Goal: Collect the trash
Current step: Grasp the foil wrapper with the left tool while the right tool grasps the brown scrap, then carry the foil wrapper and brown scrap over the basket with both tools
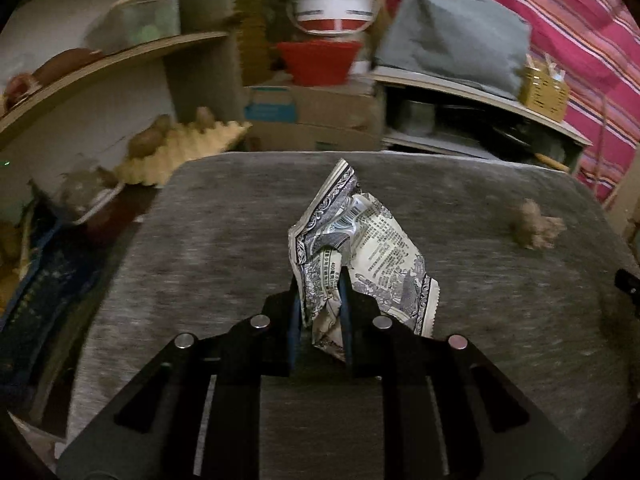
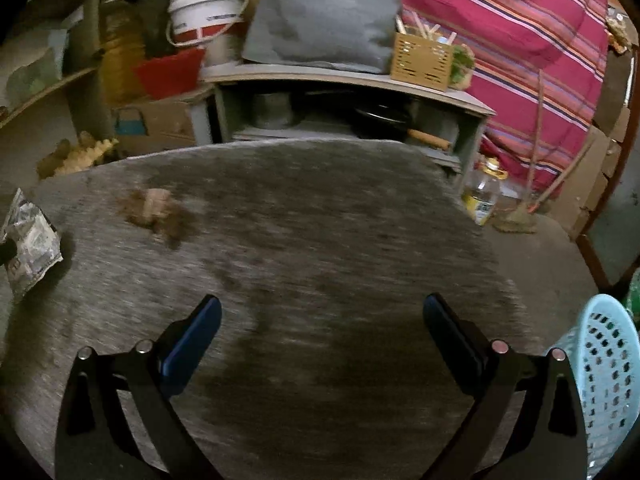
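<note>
My left gripper [image 1: 320, 280] is shut on a crumpled black-and-white printed wrapper [image 1: 360, 240] and holds it over the grey table [image 1: 200, 260]. The wrapper also shows at the far left of the right wrist view [image 2: 30, 244]. A brown crumpled scrap [image 1: 536, 226] lies on the table to the right of the wrapper; it also shows in the right wrist view [image 2: 154, 212]. My right gripper [image 2: 322, 312] is open and empty above the table's middle. A light blue perforated basket [image 2: 604, 372] stands at the table's right edge.
Behind the table stand a low shelf [image 2: 340, 80] with a grey bag [image 2: 324, 16] and a yellow box [image 2: 422, 60], a white bucket [image 1: 334, 2], a red tub [image 1: 318, 60] and cardboard boxes [image 1: 320, 116]. A bottle [image 2: 484, 192] stands on the floor at right.
</note>
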`<action>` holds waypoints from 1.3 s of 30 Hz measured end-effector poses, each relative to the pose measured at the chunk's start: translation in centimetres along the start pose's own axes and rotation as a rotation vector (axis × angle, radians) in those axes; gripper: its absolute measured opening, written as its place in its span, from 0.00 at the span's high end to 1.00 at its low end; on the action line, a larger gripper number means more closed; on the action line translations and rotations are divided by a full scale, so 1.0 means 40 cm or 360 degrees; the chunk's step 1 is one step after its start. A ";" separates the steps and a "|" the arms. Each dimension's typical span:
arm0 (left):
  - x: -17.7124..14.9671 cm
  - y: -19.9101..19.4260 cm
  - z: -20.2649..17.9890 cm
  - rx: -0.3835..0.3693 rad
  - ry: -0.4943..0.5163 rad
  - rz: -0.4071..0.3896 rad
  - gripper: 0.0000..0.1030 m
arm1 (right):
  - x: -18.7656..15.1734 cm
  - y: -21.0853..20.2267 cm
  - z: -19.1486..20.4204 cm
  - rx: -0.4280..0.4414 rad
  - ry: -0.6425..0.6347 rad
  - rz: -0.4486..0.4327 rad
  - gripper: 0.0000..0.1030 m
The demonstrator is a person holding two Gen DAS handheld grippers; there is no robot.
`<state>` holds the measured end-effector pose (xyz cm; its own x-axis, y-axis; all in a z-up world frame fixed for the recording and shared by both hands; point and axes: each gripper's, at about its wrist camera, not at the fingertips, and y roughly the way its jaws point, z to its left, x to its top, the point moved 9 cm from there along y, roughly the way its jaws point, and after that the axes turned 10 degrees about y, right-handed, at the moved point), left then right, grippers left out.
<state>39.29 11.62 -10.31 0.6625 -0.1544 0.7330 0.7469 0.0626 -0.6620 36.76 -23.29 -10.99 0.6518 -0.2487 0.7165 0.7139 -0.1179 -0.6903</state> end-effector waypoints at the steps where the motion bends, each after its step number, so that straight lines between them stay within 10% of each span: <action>1: -0.003 0.000 0.017 0.0016 -0.0008 -0.0001 0.85 | 0.001 0.005 0.027 0.0019 -0.0012 -0.0005 0.04; 21: -0.006 0.025 0.166 0.0087 -0.0185 0.0001 0.85 | 0.058 0.149 0.333 0.0020 -0.0337 0.0031 0.05; 23: -0.007 0.024 0.171 0.0103 -0.0177 0.0006 0.85 | 0.066 0.158 0.343 0.0004 -0.0362 0.0015 0.11; 26: -0.001 0.018 0.175 0.0113 -0.0178 0.0007 0.85 | 0.054 0.182 0.354 0.0037 -0.0371 0.0103 0.54; 39: 0.049 -0.101 0.091 0.0072 -0.0136 -0.0067 0.85 | 0.055 -0.007 0.189 0.0117 -0.0335 -0.0016 0.66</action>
<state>37.75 14.63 -5.63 0.6315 -0.0731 0.7720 0.7747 0.1025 -0.6240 39.92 -16.52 -8.45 0.6779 -0.0409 0.7340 0.7326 -0.0468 -0.6791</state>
